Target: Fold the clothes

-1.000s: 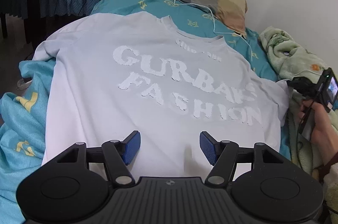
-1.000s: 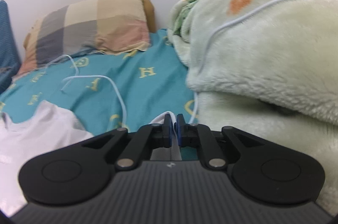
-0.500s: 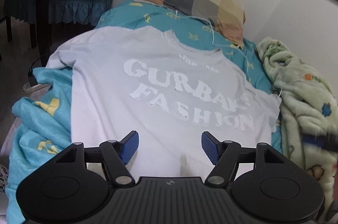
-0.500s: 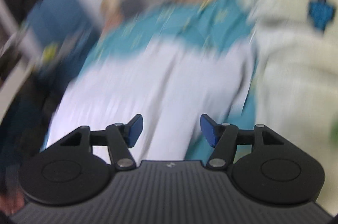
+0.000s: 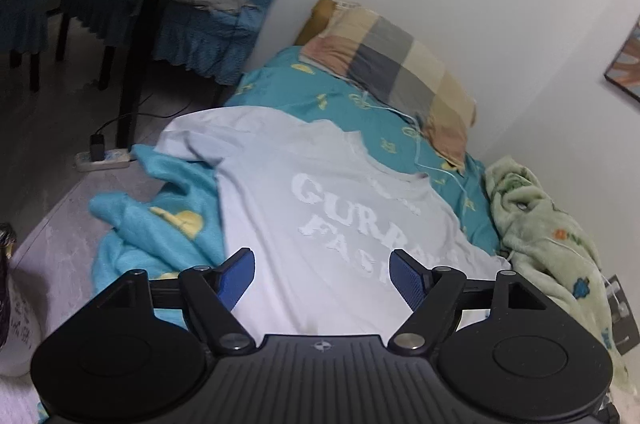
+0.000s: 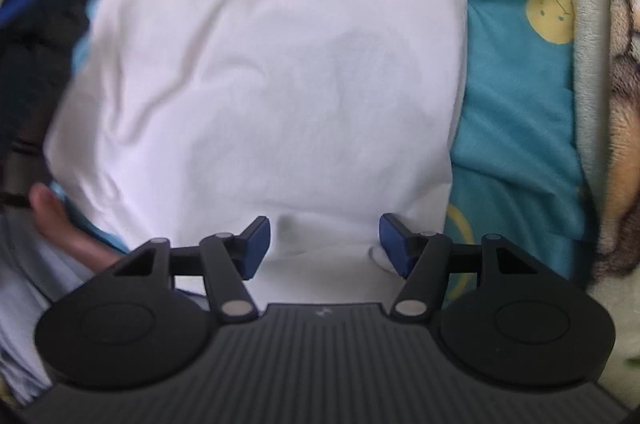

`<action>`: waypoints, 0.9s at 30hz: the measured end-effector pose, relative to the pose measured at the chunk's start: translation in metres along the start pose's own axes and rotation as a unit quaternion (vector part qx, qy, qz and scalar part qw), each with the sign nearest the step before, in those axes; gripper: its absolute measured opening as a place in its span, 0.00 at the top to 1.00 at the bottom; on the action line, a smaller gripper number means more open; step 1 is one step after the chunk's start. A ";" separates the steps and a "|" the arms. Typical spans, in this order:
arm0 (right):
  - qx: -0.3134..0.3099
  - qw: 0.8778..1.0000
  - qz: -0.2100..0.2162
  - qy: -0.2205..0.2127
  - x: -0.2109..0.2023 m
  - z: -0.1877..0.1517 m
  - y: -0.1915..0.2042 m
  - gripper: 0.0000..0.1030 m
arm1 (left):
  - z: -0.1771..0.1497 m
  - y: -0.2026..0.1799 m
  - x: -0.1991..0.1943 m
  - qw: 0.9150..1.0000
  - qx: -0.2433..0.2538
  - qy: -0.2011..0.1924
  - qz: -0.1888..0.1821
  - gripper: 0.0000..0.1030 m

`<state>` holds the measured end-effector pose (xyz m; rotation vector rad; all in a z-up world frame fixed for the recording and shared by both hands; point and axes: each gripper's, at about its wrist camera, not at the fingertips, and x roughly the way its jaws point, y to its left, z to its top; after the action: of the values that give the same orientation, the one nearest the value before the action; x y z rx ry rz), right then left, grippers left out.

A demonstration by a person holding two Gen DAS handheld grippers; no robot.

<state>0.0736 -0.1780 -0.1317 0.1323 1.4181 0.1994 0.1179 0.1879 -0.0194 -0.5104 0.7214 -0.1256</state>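
Where the teal bed sheet (image 5: 352, 96) shows around it, the white T-shirt (image 5: 320, 224) lies flat, print up — checked pillow (image 5: 400, 68) beyond its collar, green blanket (image 5: 544, 236) beside. Left tool (image 5: 322, 274) has just been opening wider, empty. Right tool (image 6: 324, 244) hangs over the hem — parted, gripping nothing.

White T-shirt (image 5: 320, 208) chest print: "GURBA…" above "FAS…", rest hidden by gripper; smaller line above unreadable

Soft matt cloth shirt (image 5: 320, 192) with rough raised lettering; fleecy sheet (image 6: 516, 96); fluffy blanket (image 5: 548, 244); matt black plastic grippers.
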 end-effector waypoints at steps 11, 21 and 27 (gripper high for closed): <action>-0.043 0.997 -0.038 0.049 0.002 -0.015 0.024 0.52 | -0.004 0.008 0.004 1.000 -0.007 0.024 0.005 0.26; -0.086 0.995 0.000 0.048 -0.031 -0.027 0.022 0.91 | -0.008 0.017 0.014 0.998 -0.008 0.061 0.018 0.25; -0.036 0.999 0.033 -0.024 -0.037 -0.038 -0.009 0.88 | -0.019 0.027 0.018 0.991 0.014 0.122 0.049 0.25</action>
<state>0.0318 -0.1959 -0.1035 0.1229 1.3578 0.3000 0.1173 0.1992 -0.0555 -0.4362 0.9823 -0.1065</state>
